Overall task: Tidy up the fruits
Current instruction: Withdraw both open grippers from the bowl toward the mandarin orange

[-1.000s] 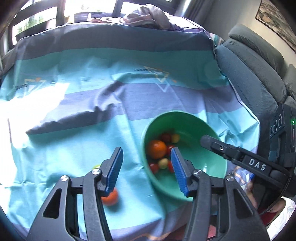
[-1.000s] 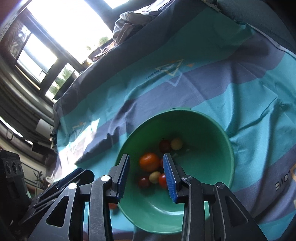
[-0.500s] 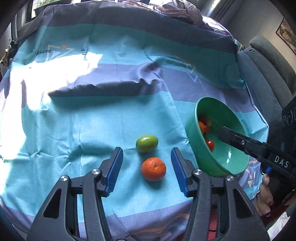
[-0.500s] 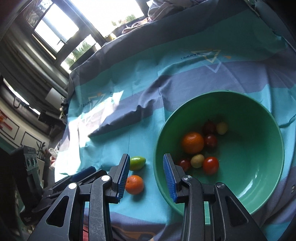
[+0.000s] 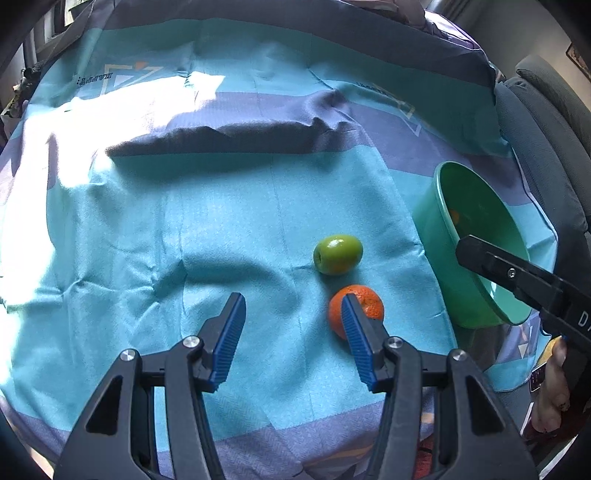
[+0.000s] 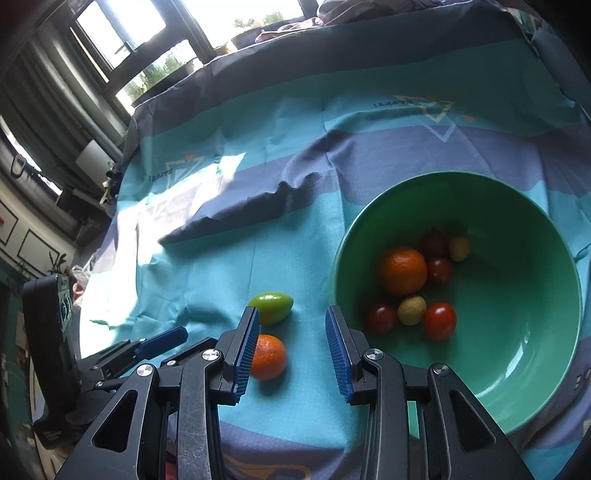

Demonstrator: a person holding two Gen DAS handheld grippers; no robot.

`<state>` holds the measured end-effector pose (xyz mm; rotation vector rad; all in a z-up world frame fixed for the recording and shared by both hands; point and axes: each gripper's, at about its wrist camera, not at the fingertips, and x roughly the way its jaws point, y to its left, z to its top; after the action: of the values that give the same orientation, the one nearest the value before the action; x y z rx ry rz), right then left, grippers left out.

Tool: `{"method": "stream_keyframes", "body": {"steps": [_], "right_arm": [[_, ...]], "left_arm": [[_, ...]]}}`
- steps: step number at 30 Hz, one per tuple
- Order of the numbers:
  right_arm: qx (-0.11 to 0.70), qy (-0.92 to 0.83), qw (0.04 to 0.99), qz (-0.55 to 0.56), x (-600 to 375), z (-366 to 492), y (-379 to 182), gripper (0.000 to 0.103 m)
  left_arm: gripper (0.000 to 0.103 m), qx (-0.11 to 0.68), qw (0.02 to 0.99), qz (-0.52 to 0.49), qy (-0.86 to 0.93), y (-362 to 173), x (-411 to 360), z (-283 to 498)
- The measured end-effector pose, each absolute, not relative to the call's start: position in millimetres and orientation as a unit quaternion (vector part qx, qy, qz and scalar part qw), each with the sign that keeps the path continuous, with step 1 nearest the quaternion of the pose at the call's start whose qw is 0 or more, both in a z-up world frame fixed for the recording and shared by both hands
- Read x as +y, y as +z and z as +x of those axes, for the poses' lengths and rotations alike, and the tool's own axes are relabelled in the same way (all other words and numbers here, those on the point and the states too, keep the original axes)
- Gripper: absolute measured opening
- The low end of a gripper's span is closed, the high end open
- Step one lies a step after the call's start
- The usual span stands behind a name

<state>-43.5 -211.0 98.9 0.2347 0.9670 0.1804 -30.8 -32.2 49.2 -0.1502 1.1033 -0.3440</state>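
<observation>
A green fruit (image 5: 337, 254) and an orange mandarin (image 5: 364, 303) lie on the striped cloth, left of a green bowl (image 5: 436, 236). My left gripper (image 5: 293, 317) is open and empty; its right finger covers part of the mandarin. In the right wrist view the bowl (image 6: 517, 369) holds an orange (image 6: 403, 271), several red tomatoes (image 6: 439, 320) and small yellow fruits (image 6: 411, 310). My right gripper (image 6: 291, 330) is open and empty above the cloth between the mandarin (image 6: 270, 357) and the bowl. The green fruit (image 6: 273, 303) lies just beyond its left finger.
The teal and purple cloth (image 5: 184, 229) has a raised fold (image 5: 221, 138) across the middle. A grey sofa (image 5: 546, 129) stands to the right. The cloth's front edge (image 5: 295, 443) lies right below my left gripper. Windows (image 6: 122, 33) are at the back.
Both grippers have swung left, away from over the bowl. The green fruit and mandarin have come into view; the mandarin now sits at my left gripper's right finger.
</observation>
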Motion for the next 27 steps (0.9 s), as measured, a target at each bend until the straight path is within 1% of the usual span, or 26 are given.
{"method": "stream_keyframes", "body": {"steps": [4, 10, 27], "right_arm": [[0.467, 0.092, 0.872, 0.113, -208.4, -42.8, 96.7, 0.038], [0.475, 0.092, 0.868, 0.113, -206.8, -42.8, 92.6, 0.038], [0.486, 0.107, 0.859, 0.118, -205.4, -43.2, 86.9, 0.038]], "left_arm": [[0.053, 0.524, 0.832, -0.076, -0.163, 48.0, -32.0, -30.3], [0.053, 0.516, 0.84, -0.057, -0.153, 47.9, -36.2, -31.0], [0.053, 0.528, 0.83, -0.064, -0.17, 45.5, -45.3, -30.6]]}}
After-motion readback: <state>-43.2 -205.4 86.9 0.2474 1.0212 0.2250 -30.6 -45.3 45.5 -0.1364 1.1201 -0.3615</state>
